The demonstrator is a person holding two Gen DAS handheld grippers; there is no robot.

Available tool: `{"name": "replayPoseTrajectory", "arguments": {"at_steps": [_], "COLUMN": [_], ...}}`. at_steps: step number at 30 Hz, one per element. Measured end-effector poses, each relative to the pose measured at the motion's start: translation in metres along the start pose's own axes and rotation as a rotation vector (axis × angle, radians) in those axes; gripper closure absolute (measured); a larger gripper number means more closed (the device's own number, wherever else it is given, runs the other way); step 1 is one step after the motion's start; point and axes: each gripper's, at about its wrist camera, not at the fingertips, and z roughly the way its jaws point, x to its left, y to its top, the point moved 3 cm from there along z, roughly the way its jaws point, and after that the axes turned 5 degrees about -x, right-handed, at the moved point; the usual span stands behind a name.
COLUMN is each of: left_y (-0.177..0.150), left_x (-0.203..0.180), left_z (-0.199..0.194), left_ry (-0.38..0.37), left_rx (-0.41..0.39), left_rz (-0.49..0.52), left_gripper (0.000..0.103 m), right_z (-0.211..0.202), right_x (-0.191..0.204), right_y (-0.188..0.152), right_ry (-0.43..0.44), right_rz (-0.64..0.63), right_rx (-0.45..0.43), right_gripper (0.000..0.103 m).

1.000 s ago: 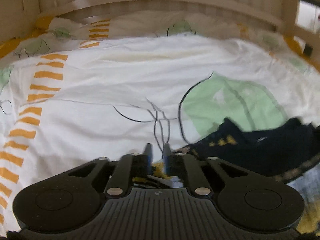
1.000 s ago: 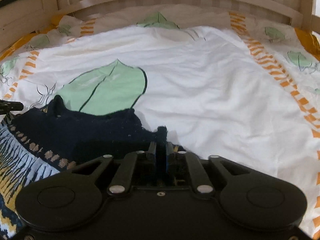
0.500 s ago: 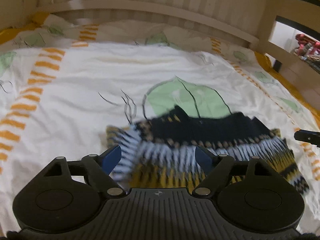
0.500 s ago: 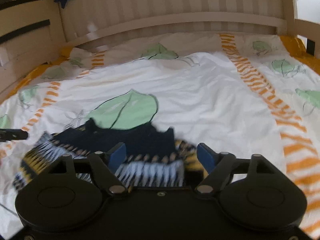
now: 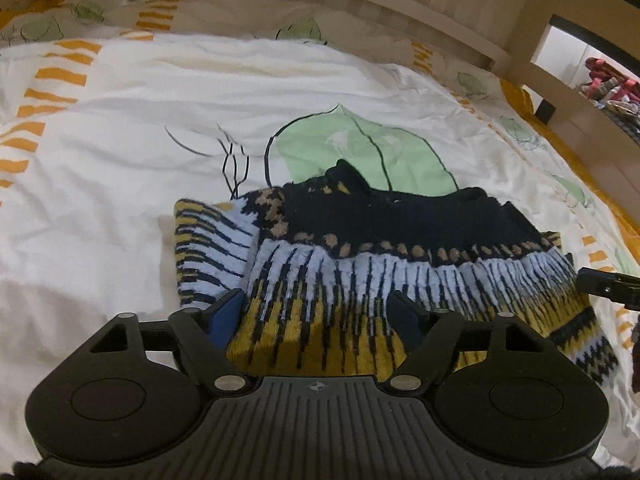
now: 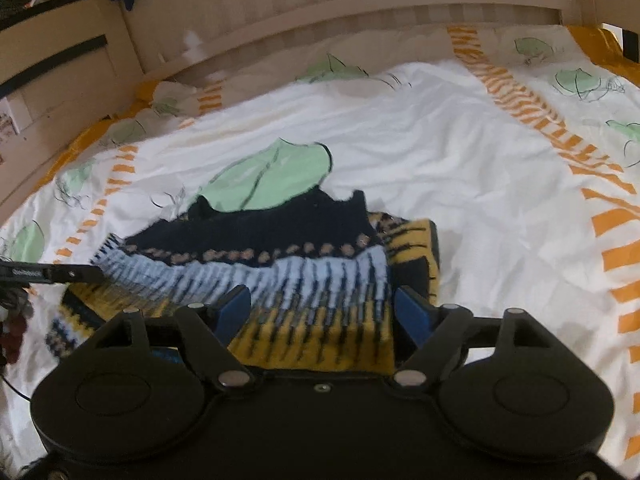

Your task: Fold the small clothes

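Note:
A small knitted sweater [image 5: 400, 232], navy at the top with light-blue and mustard bands, lies folded on the white duvet [image 5: 120, 160]. One sleeve [image 5: 208, 240] lies doubled over at its left. My left gripper [image 5: 316, 308] hovers at the near hem. Its jaws are wide but closing, and the pads are clear of the knit. In the right wrist view the same sweater [image 6: 260, 232] lies below my right gripper [image 6: 324, 308], which is open and holds nothing. Each gripper's finger shows at the edge of the other view.
The duvet has a large green leaf print [image 5: 360, 152] behind the sweater and orange dashed stripes [image 6: 612, 220] along the sides. A wooden headboard [image 6: 360, 0] closes the far end and side rails [image 5: 580, 92] run along the bed.
A second ago both grippers were shut on the sweater's edge, low over the bed. Both have since opened, let the knit drop and drawn back, so the whole folded sweater now shows.

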Motion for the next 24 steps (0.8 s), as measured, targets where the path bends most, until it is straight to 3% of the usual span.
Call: {"name": "replayPoseTrajectory", "arguments": {"at_steps": [5, 17, 18, 20, 21, 22, 24], "left_y": [-0.002, 0.009, 0.009, 0.008, 0.008, 0.007, 0.006], "left_x": [0.002, 0.008, 0.008, 0.008, 0.008, 0.009, 0.009], "left_z": [0.004, -0.007, -0.007, -0.006, -0.005, -0.005, -0.006], "left_ry": [0.020, -0.012, -0.012, 0.010, 0.021, 0.026, 0.032], "left_rx": [0.020, -0.027, -0.028, -0.027, -0.031, -0.035, -0.050], "left_rz": [0.007, -0.058, -0.061, -0.055, -0.051, -0.049, -0.051], "left_gripper": [0.047, 0.049, 0.054, 0.079, 0.083, 0.095, 0.097], "right_z": [0.008, 0.010, 0.010, 0.011, 0.011, 0.011, 0.011], "right_x": [-0.004, -0.003, -0.003, -0.003, -0.002, -0.002, -0.002], "right_y": [-0.006, -0.011, -0.011, -0.012, -0.012, -0.013, -0.013], "right_ry": [0.012, 0.020, 0.019, 0.018, 0.018, 0.018, 0.017], "right_rz": [0.004, 0.006, 0.005, 0.005, 0.005, 0.004, 0.005], "right_rx": [0.035, 0.051, 0.052, 0.054, 0.054, 0.055, 0.054], "right_gripper": [0.022, 0.022, 0.022, 0.022, 0.022, 0.022, 0.022]}}
